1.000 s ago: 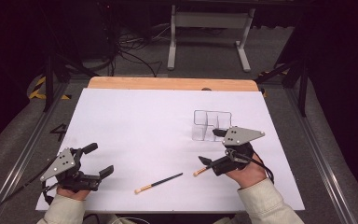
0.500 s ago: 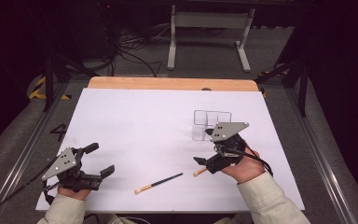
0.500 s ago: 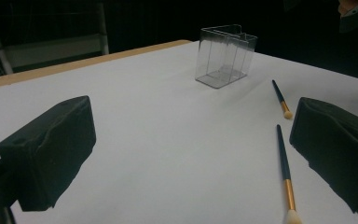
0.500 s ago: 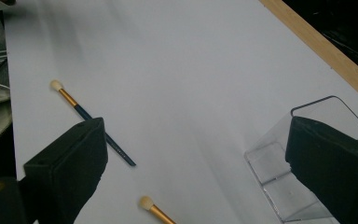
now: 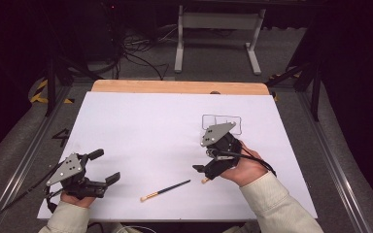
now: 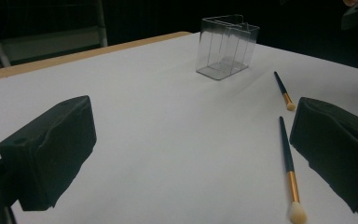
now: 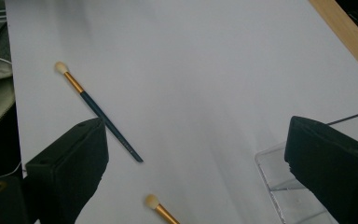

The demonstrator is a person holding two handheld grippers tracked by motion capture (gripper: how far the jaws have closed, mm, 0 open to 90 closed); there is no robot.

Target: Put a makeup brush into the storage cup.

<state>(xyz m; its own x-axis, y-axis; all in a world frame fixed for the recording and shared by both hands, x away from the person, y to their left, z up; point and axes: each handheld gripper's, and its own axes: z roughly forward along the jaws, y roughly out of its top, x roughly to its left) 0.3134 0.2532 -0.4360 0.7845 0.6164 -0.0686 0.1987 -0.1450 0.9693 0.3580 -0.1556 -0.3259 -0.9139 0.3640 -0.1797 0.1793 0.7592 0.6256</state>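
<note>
Two dark-handled brushes with gold ferrules lie on the white table sheet (image 5: 141, 131). The first brush (image 5: 165, 190) lies free at front centre. Just the pale tip of the second brush (image 5: 205, 180) peeks out under my right hand. My right gripper (image 5: 206, 158) hovers open above it, rolled on its side, with nothing between its jaws. In the right gripper view, the first brush (image 7: 98, 112) runs behind the left jaw and the second brush's tip (image 7: 156, 205) sits low between the jaws. My left gripper (image 5: 106, 166) rests open at front left. A clear divided container (image 5: 222, 122) stands behind the right gripper.
A wooden table edge (image 5: 175, 87) borders the sheet at the back. A metal stand (image 5: 218, 34) and cables sit on the floor beyond. The left gripper view shows the container (image 6: 226, 46) and both brushes (image 6: 289, 172) (image 6: 282, 88) ahead.
My right gripper has shifted left, away from the container, and rolled onto its side over the second brush. My left gripper has stayed put.
</note>
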